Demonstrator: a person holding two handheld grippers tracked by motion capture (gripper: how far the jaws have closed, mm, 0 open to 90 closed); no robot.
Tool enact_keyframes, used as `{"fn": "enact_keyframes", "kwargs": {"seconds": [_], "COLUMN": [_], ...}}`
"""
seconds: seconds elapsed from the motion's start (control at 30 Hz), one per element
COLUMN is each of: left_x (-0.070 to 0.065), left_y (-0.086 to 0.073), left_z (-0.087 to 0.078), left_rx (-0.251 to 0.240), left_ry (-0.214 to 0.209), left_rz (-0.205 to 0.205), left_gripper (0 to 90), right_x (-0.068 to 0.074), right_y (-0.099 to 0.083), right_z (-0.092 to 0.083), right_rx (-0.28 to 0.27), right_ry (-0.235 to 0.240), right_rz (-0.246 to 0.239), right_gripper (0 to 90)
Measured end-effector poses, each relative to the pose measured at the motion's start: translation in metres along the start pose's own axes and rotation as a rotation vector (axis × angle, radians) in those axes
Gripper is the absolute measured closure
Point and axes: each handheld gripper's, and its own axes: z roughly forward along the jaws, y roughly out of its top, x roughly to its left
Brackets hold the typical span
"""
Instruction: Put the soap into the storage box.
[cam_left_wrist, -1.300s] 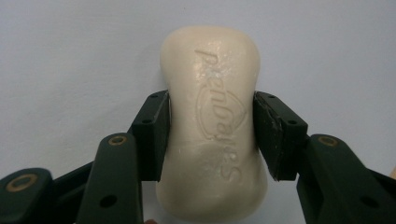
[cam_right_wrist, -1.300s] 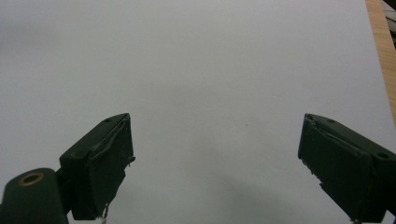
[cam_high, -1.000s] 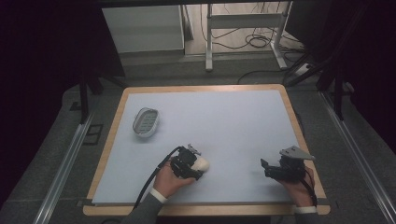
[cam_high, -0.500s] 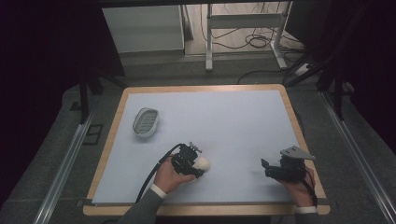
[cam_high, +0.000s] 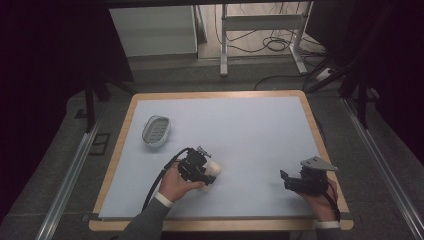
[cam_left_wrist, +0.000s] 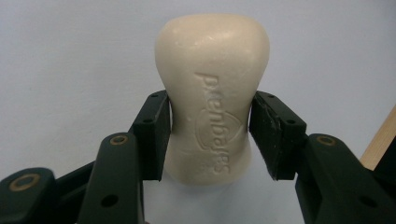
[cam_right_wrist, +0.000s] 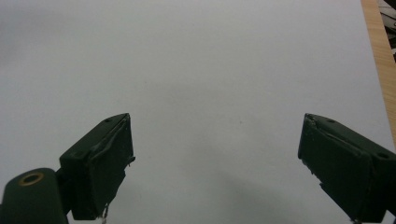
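The soap's (cam_left_wrist: 212, 100) near end is hidden behind the left gripper's (cam_left_wrist: 210, 135) jaws, and in the high view the hand (cam_high: 176, 182) covers most of it. What lies in the dish (cam_high: 155, 131) is too small to tell. The right gripper's (cam_right_wrist: 215, 161) jaws run off the bottom edge.

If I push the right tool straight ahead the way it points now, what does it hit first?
Probably nothing nearby. The right tool points left across the bare white table with its jaws wide apart. The soap bar, held by the left tool, may lie farther along, though depth is unclear.
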Motion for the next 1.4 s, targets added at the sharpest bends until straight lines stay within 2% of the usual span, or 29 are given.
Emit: {"fn": "enact_keyframes", "kwargs": {"seconds": [0.2, 0.33, 0.7, 0.83, 0.93, 1.13, 1.27, 1.4], "left_x": [-0.003, -0.009, -0.013, -0.015, -0.015, -0.012, -0.007, -0.002], "left_y": [0.002, 0.008, 0.015, 0.015, 0.016, 0.015, 0.016, 0.017], "left_z": [0.008, 0.022, 0.029, 0.035, 0.034, 0.032, 0.022, 0.008], "left_rx": [0.016, 0.068, 0.102, 0.122, 0.122, 0.129, 0.121, 0.083], "left_ry": [0.012, 0.035, 0.054, 0.058, 0.072, 0.050, 0.041, 0.038], "left_rz": [0.010, 0.041, 0.048, 0.055, 0.063, 0.068, 0.067, 0.055], "left_gripper": [49.4, 49.3, 48.4, 45.3, 49.0, 49.5, 49.5, 49.6], "right_x": [0.000, 0.000, 0.000, 0.000, 0.000, -0.002, -0.003, -0.003], "right_y": [0.000, 0.000, 0.000, 0.000, -0.001, -0.001, -0.001, -0.001], "right_z": [0.001, 0.001, 0.001, 0.001, 0.001, 0.001, 0.000, 0.000], "right_rx": [0.003, 0.004, 0.001, 0.006, 0.006, 0.002, 0.000, 0.000], "right_ry": [-0.003, -0.002, -0.003, -0.006, -0.005, -0.009, -0.012, -0.014], "right_rz": [0.000, -0.001, 0.003, -0.001, 0.000, 0.005, 0.009, 0.009], "right_gripper": [10.0, 9.9, 9.9, 9.9, 9.9, 9.9, 10.0, 10.0]}}
